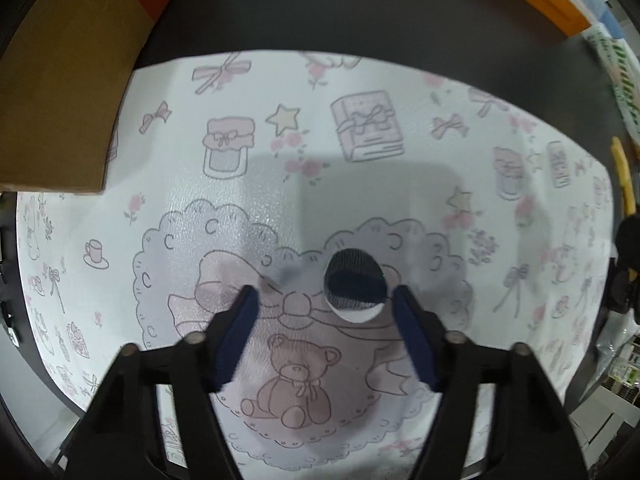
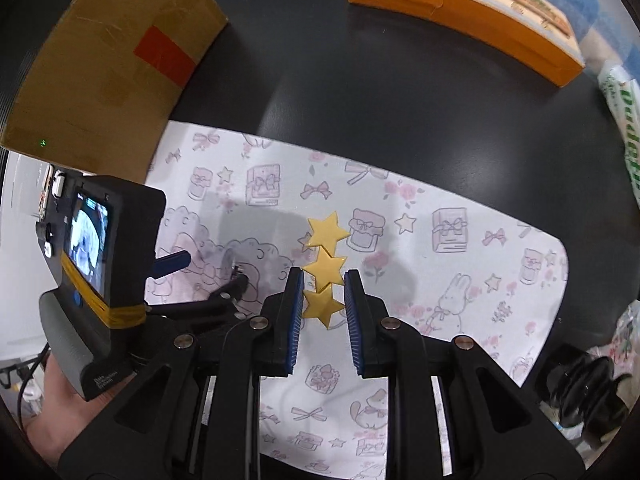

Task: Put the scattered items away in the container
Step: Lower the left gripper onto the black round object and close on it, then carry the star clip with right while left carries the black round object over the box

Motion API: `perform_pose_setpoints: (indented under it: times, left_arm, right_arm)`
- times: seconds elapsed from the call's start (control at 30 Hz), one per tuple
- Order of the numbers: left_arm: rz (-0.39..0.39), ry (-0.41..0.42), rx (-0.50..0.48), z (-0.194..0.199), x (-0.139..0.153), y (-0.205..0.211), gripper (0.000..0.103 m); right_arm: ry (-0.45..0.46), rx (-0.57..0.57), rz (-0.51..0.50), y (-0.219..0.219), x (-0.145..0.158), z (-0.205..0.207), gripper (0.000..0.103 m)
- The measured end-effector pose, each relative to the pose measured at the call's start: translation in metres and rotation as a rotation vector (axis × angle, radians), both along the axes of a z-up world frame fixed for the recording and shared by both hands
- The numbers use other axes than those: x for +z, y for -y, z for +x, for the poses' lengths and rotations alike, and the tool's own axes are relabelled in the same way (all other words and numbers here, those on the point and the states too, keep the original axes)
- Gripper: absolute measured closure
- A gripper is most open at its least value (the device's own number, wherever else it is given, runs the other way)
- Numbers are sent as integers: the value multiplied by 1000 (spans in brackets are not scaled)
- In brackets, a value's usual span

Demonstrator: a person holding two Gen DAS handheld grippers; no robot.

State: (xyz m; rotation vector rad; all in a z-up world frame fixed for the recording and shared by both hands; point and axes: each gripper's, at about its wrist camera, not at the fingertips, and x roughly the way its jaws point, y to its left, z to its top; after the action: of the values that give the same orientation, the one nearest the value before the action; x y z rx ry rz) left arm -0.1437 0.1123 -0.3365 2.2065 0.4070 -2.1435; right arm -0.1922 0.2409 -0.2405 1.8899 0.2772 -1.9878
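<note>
In the left wrist view my left gripper [image 1: 326,304] stands open, pointing down over a white mat [image 1: 360,184] printed with pink bears and bows. A small round dark object with a white rim [image 1: 356,286] lies on the mat between the fingertips, close to the right finger [image 1: 412,328], and no pad touches it. In the right wrist view my right gripper [image 2: 323,284] is shut on the lowest star of a yellow three-star piece [image 2: 325,248], which sticks out ahead of the jaws over the mat. My left gripper [image 2: 204,270] shows there at the left, held by a hand.
A brown cardboard box [image 2: 112,60] with a red patch stands at the mat's far left corner. A long orange box [image 2: 460,12] lies at the back of the black table [image 2: 360,92]. Green-printed packaging [image 2: 628,128] and black items [image 2: 584,392] sit at the right.
</note>
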Motion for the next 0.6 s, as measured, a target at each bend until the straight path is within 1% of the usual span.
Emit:
perform_pose_setpoints:
  times: [0.03, 0.07, 0.1, 0.13, 0.17, 0.23, 0.33, 0.43, 0.6]
  left_arm:
    - [-4, -3, -1, 1, -1, -1, 56]
    - [-8, -5, -2, 2, -1, -1, 60]
    - [-15, -16, -8, 2, 0, -3, 74]
    - [-19, -22, -14, 3, 0, -3, 76]
    - [-14, -24, -13, 4, 1, -3, 76]
    - [7, -32, -2, 6, 3, -2, 80]
    - [50, -53, 5, 10, 13, 1, 84]
    - [80, -98, -9, 16, 34, 3, 85]
    - [89, -167, -47, 30, 74, 7, 85]
  right_arm:
    - [9, 3, 0, 0, -6, 0, 82]
    - [16, 3, 0, 0, -10, 1, 82]
    - [24, 2, -1, 0, -15, 2, 82]
    - [34, -1, -3, 0, -19, 3, 82]
    - [40, -2, -4, 1, -22, 3, 82]
    - [49, -1, -5, 2, -27, 6, 82]
    - [49, 3, -1, 6, -26, 9, 82]
    - [40, -2, 0, 8, -19, 12, 82]
    - [9, -10, -6, 19, 4, 15, 82]
